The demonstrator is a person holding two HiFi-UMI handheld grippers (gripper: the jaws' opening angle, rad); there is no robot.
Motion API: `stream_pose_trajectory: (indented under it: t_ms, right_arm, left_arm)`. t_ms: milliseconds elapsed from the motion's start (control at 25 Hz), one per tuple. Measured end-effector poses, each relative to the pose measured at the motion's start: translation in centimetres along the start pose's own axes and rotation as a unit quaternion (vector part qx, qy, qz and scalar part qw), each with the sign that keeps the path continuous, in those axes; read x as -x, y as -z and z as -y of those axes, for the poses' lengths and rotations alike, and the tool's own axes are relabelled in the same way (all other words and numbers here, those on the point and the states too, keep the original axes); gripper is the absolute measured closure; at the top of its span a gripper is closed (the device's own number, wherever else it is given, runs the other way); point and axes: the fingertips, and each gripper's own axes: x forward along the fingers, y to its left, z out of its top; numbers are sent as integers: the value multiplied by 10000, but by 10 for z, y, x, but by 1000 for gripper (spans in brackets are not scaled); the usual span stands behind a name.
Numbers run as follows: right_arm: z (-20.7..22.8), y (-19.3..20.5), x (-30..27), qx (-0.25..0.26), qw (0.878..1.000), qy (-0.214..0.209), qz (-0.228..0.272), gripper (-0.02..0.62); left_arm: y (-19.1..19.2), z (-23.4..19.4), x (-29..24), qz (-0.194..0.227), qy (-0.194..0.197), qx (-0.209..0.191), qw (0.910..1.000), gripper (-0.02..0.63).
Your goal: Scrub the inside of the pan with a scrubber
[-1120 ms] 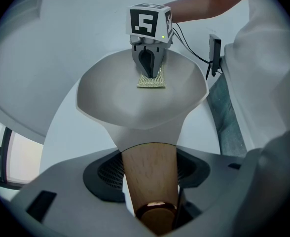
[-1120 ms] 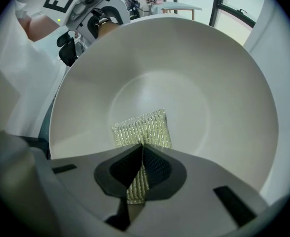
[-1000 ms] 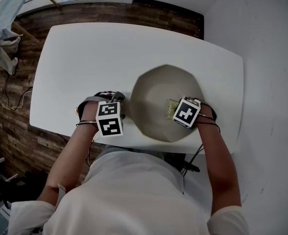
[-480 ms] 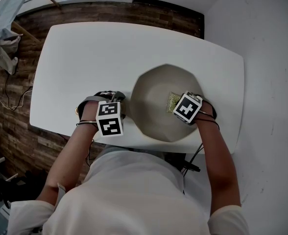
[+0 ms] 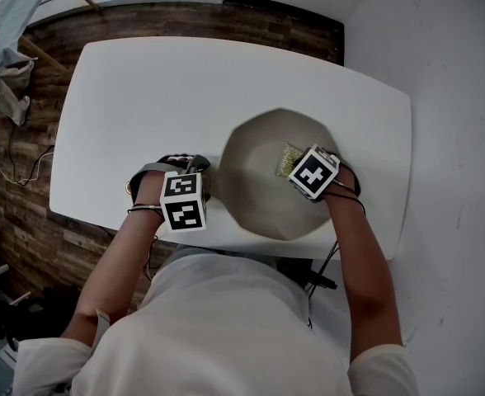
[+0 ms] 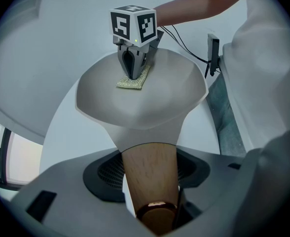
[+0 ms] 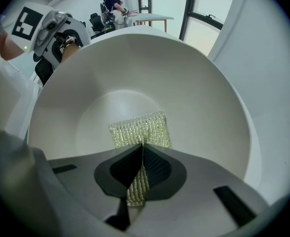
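A wide grey-white pan (image 5: 259,180) sits on the white table (image 5: 143,97). Its wooden handle (image 6: 150,177) runs between the jaws of my left gripper (image 5: 189,180), which is shut on it. My right gripper (image 5: 296,165) points down into the pan's right side, shut on a yellow-green mesh scrubber (image 7: 139,131). The scrubber's free end lies flat on the pan's inner wall (image 7: 194,98). In the left gripper view the right gripper (image 6: 133,75) stands over the scrubber (image 6: 133,79) at the far side of the pan (image 6: 145,102).
The table's near edge runs just under the pan and my forearms. A white wall (image 5: 457,139) stands to the right. Brown wood floor (image 5: 11,221) with cables lies to the left. Desks and a seated person (image 7: 116,4) show far off.
My right gripper has slid the scrubber a short way up the pan's right side, away from me, and has rolled a little. The left gripper and the pan have stayed put.
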Motion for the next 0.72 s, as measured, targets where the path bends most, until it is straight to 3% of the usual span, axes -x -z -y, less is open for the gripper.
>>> stream_pose_trajectory:
  t_ms: [360, 720]
  right_arm:
    - [14, -21, -3, -314, 9989, 126, 317, 572]
    - [8, -48, -6, -278, 9964, 151, 787, 572]
  left_arm:
    - [0, 0, 0, -4, 5, -5, 10000, 341]
    - [0, 0, -1, -11, 5, -8, 10000, 341]
